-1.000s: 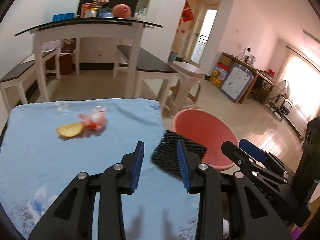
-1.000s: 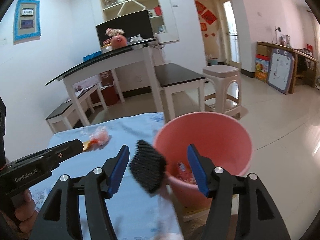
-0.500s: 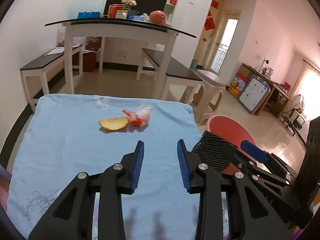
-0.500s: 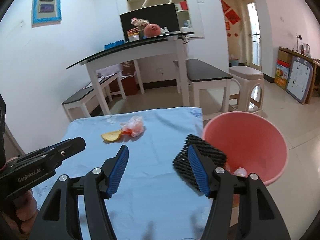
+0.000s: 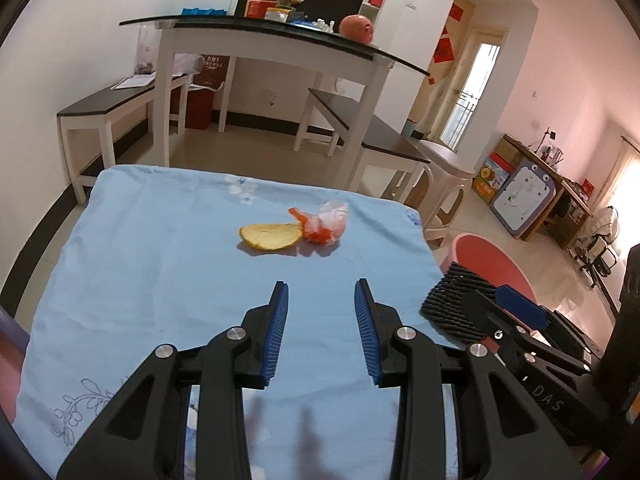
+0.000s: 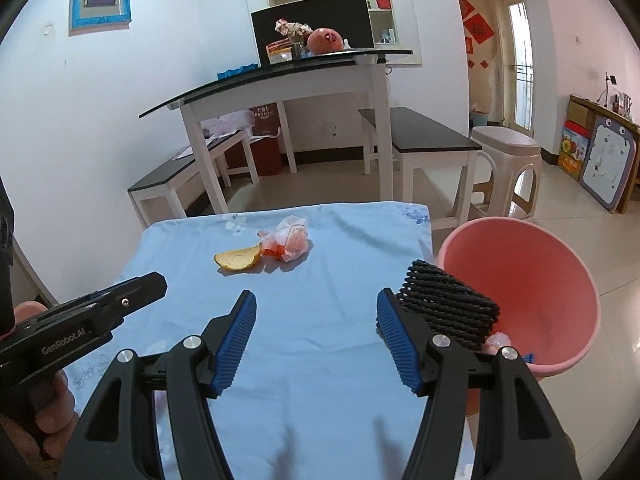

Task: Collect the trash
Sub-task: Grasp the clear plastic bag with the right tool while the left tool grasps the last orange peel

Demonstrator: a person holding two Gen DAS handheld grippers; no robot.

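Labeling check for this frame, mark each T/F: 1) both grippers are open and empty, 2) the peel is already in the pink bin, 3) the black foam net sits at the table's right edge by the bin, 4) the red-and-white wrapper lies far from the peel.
1) The left gripper and right gripper are open and empty. True.
2) The peel is in the pink bin. False: it lies on the blue cloth.
3) The black foam net sits at the table's right edge by the bin. True.
4) The wrapper lies far from the peel. False: it lies right beside it.
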